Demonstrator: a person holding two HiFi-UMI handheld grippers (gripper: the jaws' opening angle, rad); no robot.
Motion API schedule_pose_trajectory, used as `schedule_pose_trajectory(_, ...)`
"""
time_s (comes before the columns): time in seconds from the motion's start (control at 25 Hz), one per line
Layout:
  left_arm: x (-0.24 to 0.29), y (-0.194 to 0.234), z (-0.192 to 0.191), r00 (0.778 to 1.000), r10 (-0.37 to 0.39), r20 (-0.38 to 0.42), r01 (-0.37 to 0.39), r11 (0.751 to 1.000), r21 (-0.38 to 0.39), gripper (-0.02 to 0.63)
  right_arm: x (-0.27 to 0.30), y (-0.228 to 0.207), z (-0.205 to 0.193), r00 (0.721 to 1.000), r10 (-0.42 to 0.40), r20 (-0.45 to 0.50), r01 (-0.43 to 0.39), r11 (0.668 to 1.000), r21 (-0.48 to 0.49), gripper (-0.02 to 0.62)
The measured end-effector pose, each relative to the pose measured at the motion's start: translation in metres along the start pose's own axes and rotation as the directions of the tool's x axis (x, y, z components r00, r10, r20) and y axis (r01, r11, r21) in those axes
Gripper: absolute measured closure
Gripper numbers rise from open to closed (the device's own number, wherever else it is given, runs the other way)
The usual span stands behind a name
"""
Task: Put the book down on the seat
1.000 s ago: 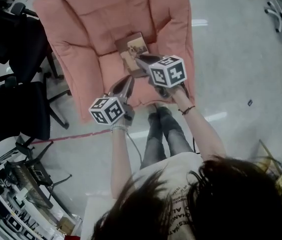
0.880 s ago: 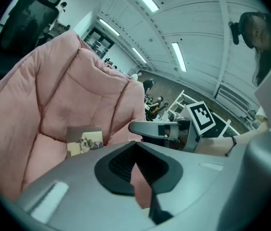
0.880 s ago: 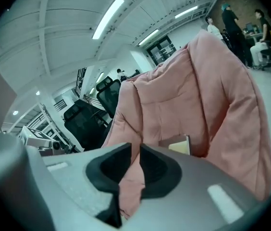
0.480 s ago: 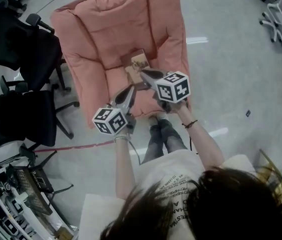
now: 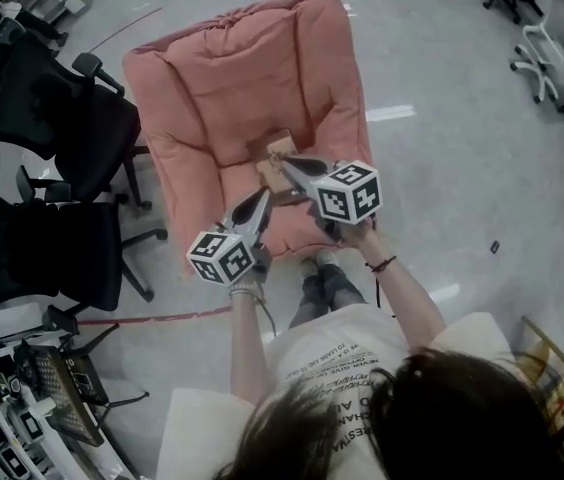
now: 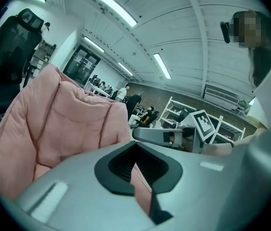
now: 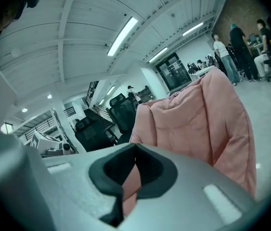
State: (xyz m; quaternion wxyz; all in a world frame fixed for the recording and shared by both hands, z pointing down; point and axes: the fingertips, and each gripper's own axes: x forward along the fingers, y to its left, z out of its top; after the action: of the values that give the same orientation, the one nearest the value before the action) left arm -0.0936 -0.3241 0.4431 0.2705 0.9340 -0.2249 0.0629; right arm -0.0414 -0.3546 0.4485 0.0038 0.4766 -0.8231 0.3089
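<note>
A small brown book (image 5: pixel 278 148) with a picture on its cover lies on the seat of the pink padded armchair (image 5: pixel 212 78), near the backrest. My right gripper (image 5: pixel 285 161) hovers above the book's near end. Its jaws have just been closing and are now shut with nothing between them. My left gripper (image 5: pixel 265 194) is lower left of it, over the seat's front, shut and empty. The left gripper view shows the chair's backrest (image 6: pixel 63 124) and the right gripper (image 6: pixel 160 135) beside it. The right gripper view shows only the backrest (image 7: pixel 198 124); the book is hidden in both.
Two black office chairs (image 5: pixel 52 118) (image 5: pixel 32 248) stand left of the armchair. White chairs (image 5: pixel 552 38) are at the far right. A wire rack (image 5: pixel 22 408) fills the lower left corner. The person's legs (image 5: pixel 322 283) stand just before the seat's front edge.
Both grippers have risen off the seat and drawn back toward the person. The book stays lying on the cushion.
</note>
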Motion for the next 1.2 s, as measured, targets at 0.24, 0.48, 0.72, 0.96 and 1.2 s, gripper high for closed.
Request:
schedule_pose_trajectory(0.24, -0.011, -0.024, 0.018, 0.999, -0.032, 0.018, 0.031, 0.998, 0.047, 0.609, -0.022, 0.023, 0.023, 0.998, 0.019, 0.052, -0.017, 0.999, -0.031, 0.592)
schedule_pose_trajectory(0.48, -0.015, -0.045, 0.027, 0.998, -0.064, 0.025, 0.061, 0.993, 0.099, 0.609, -0.042, 0.043, 0.036, 0.995, 0.05, 0.088, -0.043, 0.995, -0.089, 0.594)
schedule_pose_trajectory(0.72, -0.019, -0.051, 0.028, 0.997, -0.068, 0.041, 0.063, 0.991, 0.117, 0.609, -0.046, 0.053, 0.031, 0.993, 0.078, 0.094, -0.069, 0.992, -0.102, 0.594)
schedule_pose_trajectory(0.96, -0.022, -0.053, 0.028, 0.997, -0.058, 0.044, 0.053, 0.992, 0.118, 0.609, -0.049, 0.056, 0.029, 0.992, 0.095, 0.088, -0.085, 0.991, -0.108, 0.594)
schedule_pose_trajectory(1.2, -0.025, -0.051, 0.028, 0.997, -0.049, 0.053, 0.043, 0.993, 0.113, 0.609, -0.047, 0.055, 0.023, 0.992, 0.095, 0.087, -0.085, 0.991, -0.105, 0.594)
